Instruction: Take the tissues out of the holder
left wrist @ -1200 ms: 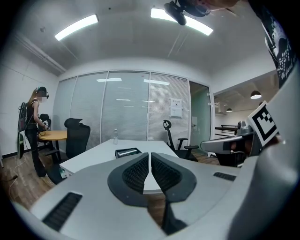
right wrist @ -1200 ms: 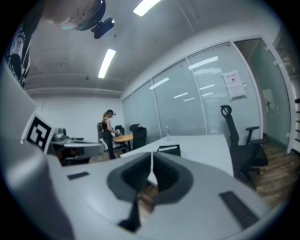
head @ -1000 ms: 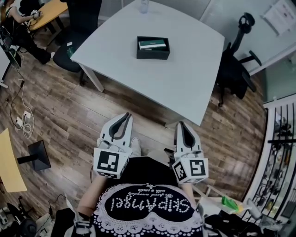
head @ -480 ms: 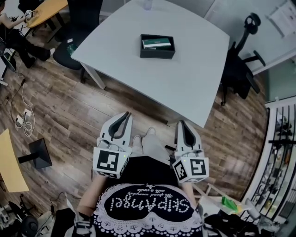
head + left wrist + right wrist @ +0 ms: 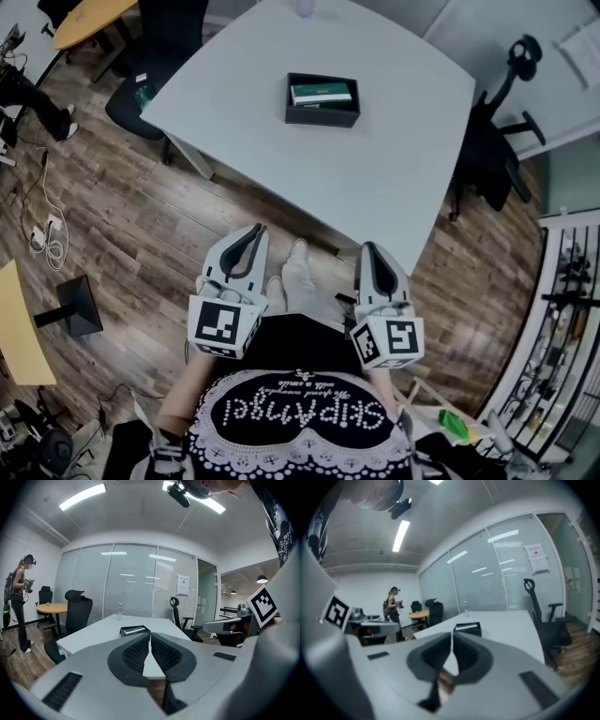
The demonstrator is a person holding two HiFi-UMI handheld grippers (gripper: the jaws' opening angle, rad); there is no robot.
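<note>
A black open holder [image 5: 322, 101] stands on the white table [image 5: 375, 169], with a green-and-white tissue pack [image 5: 322, 93] lying inside it. The same holder [image 5: 135, 630] shows small in the left gripper view and again [image 5: 468, 629] in the right gripper view. Both grippers hang over the wooden floor, well short of the table. My left gripper [image 5: 257, 231] has its jaws together with nothing between them. My right gripper [image 5: 367, 248] is likewise shut and empty, close to the table's near edge.
A clear bottle [image 5: 119, 611] stands at the table's far side. Black office chairs stand at the table's left [image 5: 150, 70] and right [image 5: 492, 155]. A round wooden table [image 5: 84, 21] and a standing person [image 5: 19, 604] are at far left. Cables [image 5: 52, 239] lie on the floor.
The table and holder have shifted right and slightly down in the head view. Both grippers keep their place in that view, shut throughout. A foot has come forward between them.
</note>
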